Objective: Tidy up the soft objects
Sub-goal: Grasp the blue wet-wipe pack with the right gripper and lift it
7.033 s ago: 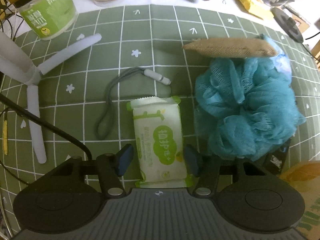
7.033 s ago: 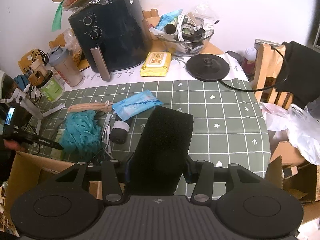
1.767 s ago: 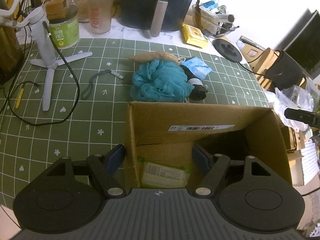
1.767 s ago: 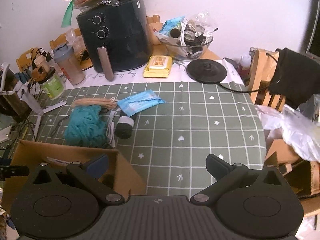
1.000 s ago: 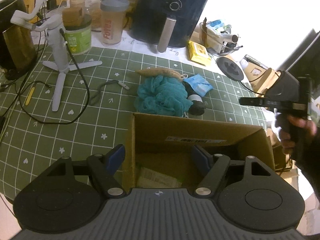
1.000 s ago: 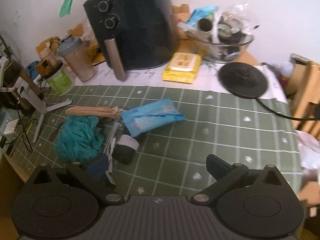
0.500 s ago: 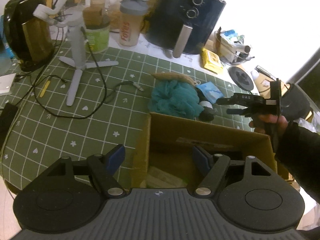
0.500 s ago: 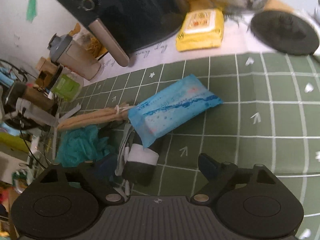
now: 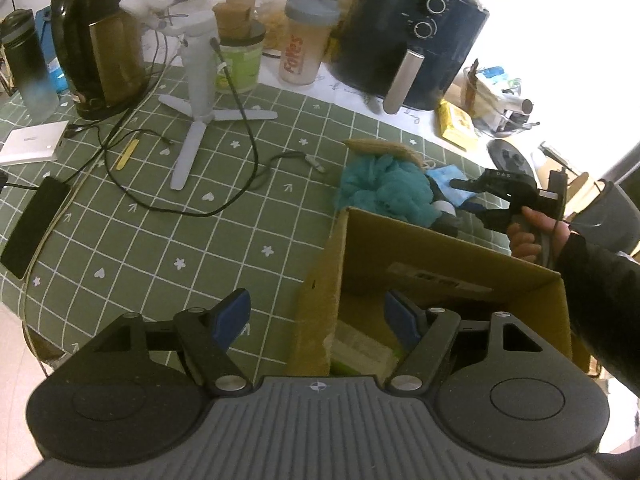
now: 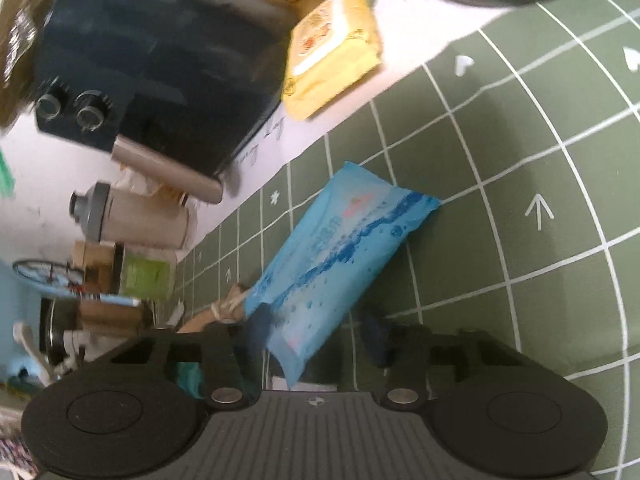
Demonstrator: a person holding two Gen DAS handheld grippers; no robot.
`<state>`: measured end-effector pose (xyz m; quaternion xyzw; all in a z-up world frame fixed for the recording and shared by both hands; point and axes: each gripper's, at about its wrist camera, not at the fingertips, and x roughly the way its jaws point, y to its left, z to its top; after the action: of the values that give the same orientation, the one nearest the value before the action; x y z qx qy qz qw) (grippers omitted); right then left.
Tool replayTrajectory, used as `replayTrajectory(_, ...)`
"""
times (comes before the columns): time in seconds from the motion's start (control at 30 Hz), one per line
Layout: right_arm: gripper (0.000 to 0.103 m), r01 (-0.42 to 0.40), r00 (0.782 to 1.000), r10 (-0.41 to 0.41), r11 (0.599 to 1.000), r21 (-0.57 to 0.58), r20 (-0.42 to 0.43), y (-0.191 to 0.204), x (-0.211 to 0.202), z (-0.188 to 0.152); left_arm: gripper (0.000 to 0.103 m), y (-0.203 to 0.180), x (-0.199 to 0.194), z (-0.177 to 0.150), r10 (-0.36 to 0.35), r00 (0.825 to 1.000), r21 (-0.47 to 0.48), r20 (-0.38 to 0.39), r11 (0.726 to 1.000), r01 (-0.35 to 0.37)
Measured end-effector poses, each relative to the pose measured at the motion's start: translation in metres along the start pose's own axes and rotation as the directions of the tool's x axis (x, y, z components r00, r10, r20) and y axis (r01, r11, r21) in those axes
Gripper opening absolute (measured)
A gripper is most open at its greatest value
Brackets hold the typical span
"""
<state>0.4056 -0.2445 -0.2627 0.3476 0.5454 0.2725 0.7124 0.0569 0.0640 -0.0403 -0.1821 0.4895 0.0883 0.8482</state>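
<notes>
Left wrist view: left hand-held gripper (image 9: 316, 314) hangs over the near edge of the cardboard box (image 9: 440, 248), jaws well apart, nothing between them. Same spread as a second ago; it has only drifted a bit sideways, so more of the worktop (image 9: 160, 240) shows now. A green-and-white wipes pack (image 9: 360, 354) is already down in the box. Teal bath pouf (image 9: 380, 190) sits on the worktop, touching the box's far wall. A second ago the right hand-held gripper (image 9: 472, 196) was up in the air to the right of the box; now it's low behind the far wall, at the pile, with the person's hand (image 9: 532, 232) on its grip.

Right wrist view: the view has rolled hard and dropped close to the cloth. Blue tissue pack (image 10: 340, 256) was mid-worktop a second ago; now its near end lies between the fingers. Jaws were spread wide then and are closing now. Left pad looks at the pack's edge; right pad still seems clear of it, though that's blurred. Not a firm grip yet, I'd say. Tan pouch (image 10: 224, 308) lies just beside the pack, partly behind the left finger. Yellow pack (image 10: 332, 52) is well away by the air fryer (image 10: 152, 68).

Meaning: wipes are done, blue pack is likely next into the box, pouf and pouch still out. Risk: pinching only the wrapper corner, so it slips.
</notes>
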Motion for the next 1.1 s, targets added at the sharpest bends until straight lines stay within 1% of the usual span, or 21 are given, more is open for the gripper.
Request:
replayTrajectory(0.1,0.025,0.0,1.0,-0.001,1.0,0.017,0.023,0.004,-0.002,0.001,0.073,0.001,-0.001,0.0,0.004,1.0,0.0,0.002,1.0,-0.004)
replayTrajectory(0.13,0.018,-0.009,1.0,0.009,1.0,0.024,0.026,0.004,-0.004,0.001,0.073,0.001,-0.001,0.001,0.003,1.0,0.0,0.003,1.0,-0.003)
replayTrajectory(0.17,0.016,-0.016,0.999,0.015,0.999,0.033,0.03,0.005,-0.006,0.002,0.073,0.001,-0.001,0.002,0.002,1.0,0.003,0.004,1.0,-0.002)
replayTrajectory(0.33,0.015,-0.019,0.999,0.019,1.0,0.001,0.038,0.011,-0.028,0.007,0.073,-0.002,0.0,0.005,-0.013,1.0,0.02,0.011,1.0,0.013)
replayTrajectory(0.5,0.015,-0.02,1.0,0.021,0.999,-0.039,0.023,0.013,-0.057,0.005,0.073,-0.004,-0.001,0.01,-0.035,0.999,0.037,0.022,0.999,0.034)
replayTrajectory(0.6,0.015,0.023,1.0,-0.024,0.996,-0.085,-0.01,0.012,-0.07,0.0,0.073,-0.007,-0.001,0.014,-0.046,0.999,0.051,0.028,0.998,0.045)
replayTrajectory(0.7,0.015,0.09,0.994,-0.097,0.989,-0.118,-0.056,0.005,-0.079,-0.005,0.073,-0.008,-0.001,0.019,-0.057,0.998,0.067,0.034,0.996,0.055)
replayTrajectory(0.8,0.015,0.163,0.978,-0.177,0.979,-0.124,-0.112,-0.006,-0.084,-0.009,0.073,-0.009,-0.001,0.023,-0.064,0.997,0.085,0.037,0.995,0.061)
replayTrajectory(0.83,0.016,0.199,0.968,-0.217,0.97,-0.142,-0.126,-0.007,-0.085,-0.011,0.073,-0.01,-0.001,0.025,-0.066,0.997,0.09,0.037,0.994,0.062)
replayTrajectory(0.87,0.016,0.229,0.959,-0.252,0.959,-0.164,-0.132,-0.008,-0.087,-0.014,0.073,-0.01,-0.001,0.026,-0.068,0.997,0.097,0.038,0.993,0.064)
replayTrajectory(0.9,0.017,0.236,0.957,-0.26,0.955,-0.177,-0.128,-0.008,-0.09,-0.018,0.073,-0.01,-0.001,0.027,-0.07,0.997,0.102,0.038,0.993,0.065)
replayTrajectory(0.93,0.02,0.245,0.955,-0.269,0.953,-0.179,-0.122,-0.008,-0.092,-0.019,0.073,-0.011,0.0,0.029,-0.071,0.997,0.107,0.038,0.992,0.066)
replayTrajectory(1.0,0.029,0.308,0.94,-0.33,0.93,-0.201,-0.085,-0.005,-0.095,-0.023,0.073,-0.012,0.002,0.031,-0.073,0.997,0.114,0.036,0.991,0.068)
replayTrajectory(1.03,0.037,0.337,0.931,-0.359,0.914,-0.224,-0.067,-0.002,-0.095,-0.026,0.073,-0.012,0.002,0.032,-0.074,0.997,0.117,0.035,0.991,0.069)
replayTrajectory(1.07,0.052,0.364,0.921,-0.386,0.898,-0.247,-0.046,0.0,-0.094,-0.028,0.073,-0.013,0.003,0.033,-0.076,0.997,0.119,0.035,0.99,0.071)
replayTrajectory(1.1,0.059,0.39,0.912,-0.409,0.883,-0.261,-0.023,0.002,-0.093,-0.031,0.073,-0.015,0.004,0.034,-0.08,0.996,0.123,0.034,0.99,0.075)
